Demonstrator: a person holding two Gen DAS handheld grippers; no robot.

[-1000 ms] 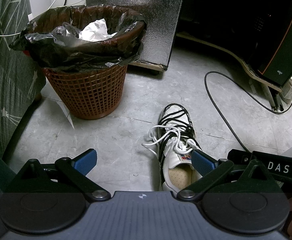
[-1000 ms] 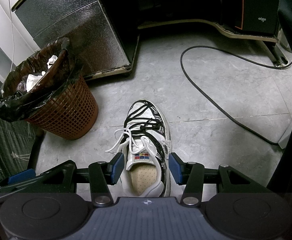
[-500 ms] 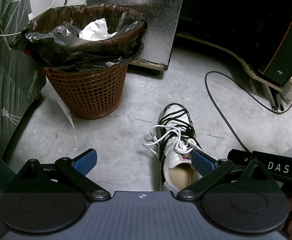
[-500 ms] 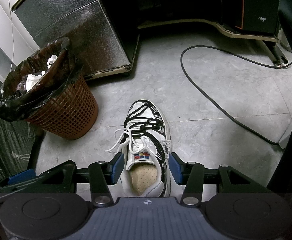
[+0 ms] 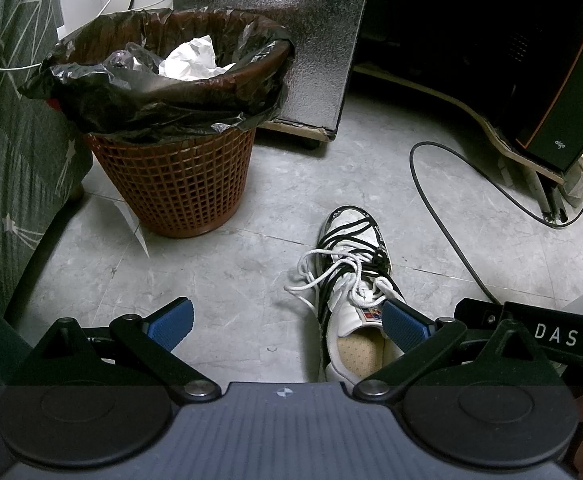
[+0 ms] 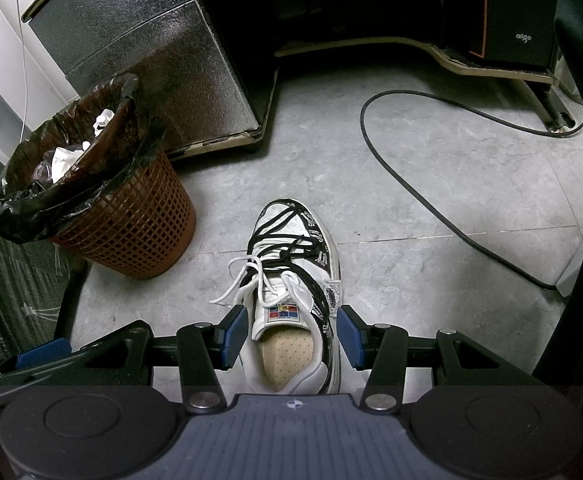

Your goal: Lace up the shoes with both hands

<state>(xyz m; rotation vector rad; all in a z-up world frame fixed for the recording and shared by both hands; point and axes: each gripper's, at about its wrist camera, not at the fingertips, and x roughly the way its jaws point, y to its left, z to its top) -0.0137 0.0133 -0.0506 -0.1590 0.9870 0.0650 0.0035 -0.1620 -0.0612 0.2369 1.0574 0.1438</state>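
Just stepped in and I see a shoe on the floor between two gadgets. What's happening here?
A person holds a two-finger gripper in each hand over a white and black sneaker on the grey floor, set to lace it. Both the left gripper and the right gripper are open and grip nothing. The white laces lie loose over the tongue and spill to the shoe's left side. A red wastebasket stands nearby.
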